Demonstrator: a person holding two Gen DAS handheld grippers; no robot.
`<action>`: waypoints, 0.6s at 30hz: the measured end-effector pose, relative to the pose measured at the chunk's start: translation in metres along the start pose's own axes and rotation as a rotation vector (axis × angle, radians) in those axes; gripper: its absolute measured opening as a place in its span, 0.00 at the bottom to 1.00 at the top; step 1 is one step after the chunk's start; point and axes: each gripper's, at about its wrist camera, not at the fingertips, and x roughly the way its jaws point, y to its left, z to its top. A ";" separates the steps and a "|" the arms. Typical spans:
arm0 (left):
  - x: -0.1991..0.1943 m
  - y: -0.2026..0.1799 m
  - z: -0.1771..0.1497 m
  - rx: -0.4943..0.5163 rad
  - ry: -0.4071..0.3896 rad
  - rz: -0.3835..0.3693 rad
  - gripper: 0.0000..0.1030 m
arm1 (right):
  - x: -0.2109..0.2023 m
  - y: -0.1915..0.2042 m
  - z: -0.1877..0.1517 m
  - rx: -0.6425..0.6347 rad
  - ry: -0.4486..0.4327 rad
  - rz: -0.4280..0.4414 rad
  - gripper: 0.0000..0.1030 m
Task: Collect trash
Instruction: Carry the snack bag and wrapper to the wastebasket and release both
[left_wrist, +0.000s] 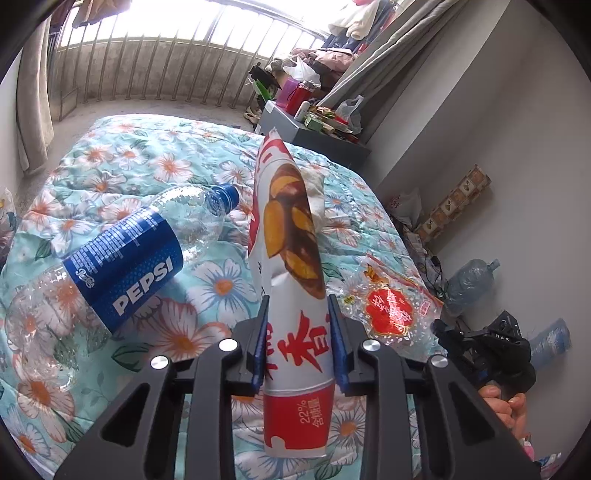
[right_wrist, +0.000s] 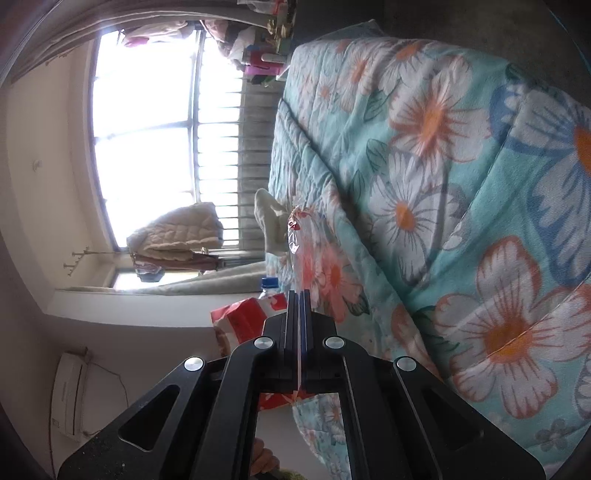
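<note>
Trash is partly picked up so far: the left tongs (left_wrist: 298, 306) are clamped on a white-and-red snack bag (left_wrist: 291, 258), held above the bed (left_wrist: 155, 155). Right tongs (right_wrist: 300, 295) are pressed together on a thin clear wrapper (right_wrist: 300, 236), its far end looks to be against the quilt. Left to grab: the empty Pepsi bottle (left_wrist: 122, 269) lying on the quilt, maybe a crumpled pale scrap behind the bag. No bin in sight, so nothing's dumped yet I'd guess. Left view shows the whole bottle; right view only catches its blue cap, but shows the wrapper grip up close.
</note>
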 end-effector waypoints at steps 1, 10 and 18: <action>-0.001 -0.001 0.000 0.002 -0.001 0.002 0.26 | 0.000 0.000 0.000 -0.004 0.000 0.007 0.00; -0.021 -0.010 -0.003 0.020 -0.039 0.029 0.26 | -0.011 -0.001 0.002 -0.013 0.009 0.057 0.00; -0.046 -0.022 0.000 0.051 -0.101 0.049 0.26 | -0.025 0.004 0.004 -0.017 0.018 0.096 0.00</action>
